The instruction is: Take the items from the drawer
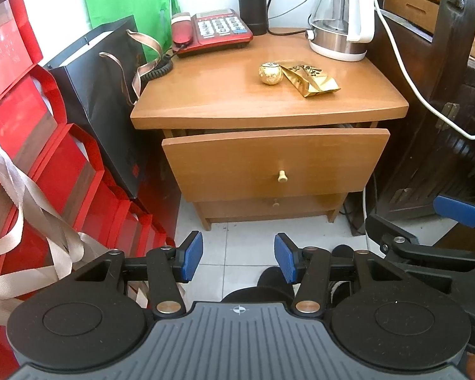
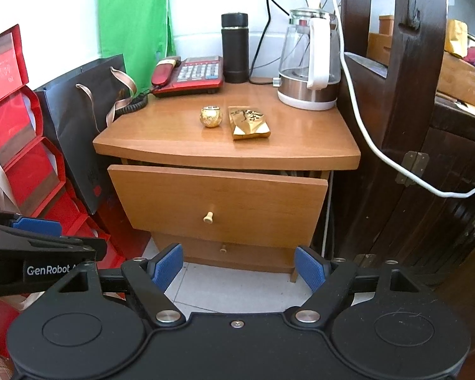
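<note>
A wooden nightstand's top drawer [image 1: 275, 161] [image 2: 218, 202] stands pulled out a little, with a small pale knob [image 1: 282, 176] [image 2: 208, 217]. Its inside is hidden. A gold ball [image 1: 270, 73] [image 2: 211, 116] and a gold foil packet [image 1: 311, 77] [image 2: 248, 122] lie on the nightstand top [image 1: 224, 95]. My left gripper [image 1: 238, 259] is open and empty, low over the floor in front of the nightstand. My right gripper [image 2: 239, 267] is open and empty, also in front, below the drawer. Each gripper shows at the edge of the other's view.
On the top stand a red telephone [image 1: 216, 30], a black flask [image 1: 251, 0] and a glass kettle [image 1: 342, 15]. Red gift boxes [image 1: 25, 145] and a black paper bag [image 1: 104, 95] crowd the left. A dark wooden cabinet [image 2: 427, 158] and a white cable [image 2: 364, 126] are at the right.
</note>
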`<state>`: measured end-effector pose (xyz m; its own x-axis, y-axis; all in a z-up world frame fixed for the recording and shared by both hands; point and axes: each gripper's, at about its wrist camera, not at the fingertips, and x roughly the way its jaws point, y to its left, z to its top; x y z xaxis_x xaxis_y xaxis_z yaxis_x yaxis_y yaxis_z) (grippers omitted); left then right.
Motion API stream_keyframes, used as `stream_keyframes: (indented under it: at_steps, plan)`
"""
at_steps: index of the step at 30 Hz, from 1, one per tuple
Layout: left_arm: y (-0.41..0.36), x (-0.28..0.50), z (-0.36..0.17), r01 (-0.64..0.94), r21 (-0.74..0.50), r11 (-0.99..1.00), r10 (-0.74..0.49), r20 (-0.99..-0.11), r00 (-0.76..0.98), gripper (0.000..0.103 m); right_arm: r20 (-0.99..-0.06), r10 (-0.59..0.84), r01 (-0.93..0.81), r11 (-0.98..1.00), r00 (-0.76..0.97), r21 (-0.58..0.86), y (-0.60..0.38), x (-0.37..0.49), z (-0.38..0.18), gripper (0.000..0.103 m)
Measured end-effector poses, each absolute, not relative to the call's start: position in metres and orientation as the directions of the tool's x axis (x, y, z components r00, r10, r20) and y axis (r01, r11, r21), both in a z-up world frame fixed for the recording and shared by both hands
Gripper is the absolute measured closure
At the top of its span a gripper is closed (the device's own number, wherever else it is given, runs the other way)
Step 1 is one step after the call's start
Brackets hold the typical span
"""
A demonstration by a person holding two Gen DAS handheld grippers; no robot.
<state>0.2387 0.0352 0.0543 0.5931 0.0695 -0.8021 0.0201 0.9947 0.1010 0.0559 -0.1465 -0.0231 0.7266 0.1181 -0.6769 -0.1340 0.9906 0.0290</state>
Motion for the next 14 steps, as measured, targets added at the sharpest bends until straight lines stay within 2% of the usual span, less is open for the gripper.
stream_keyframes:
  at_steps: [14]
  plan:
    - [0.0379, 0.2336, 0.0616, 0.016, 0.081, 0.997, 0.054, -0.789, 0.613, 0.05, -0.659, 0.117, -0.134, 0.991, 0.743, 0.026, -0.1471, 0.0515, -0.016, 0.027]
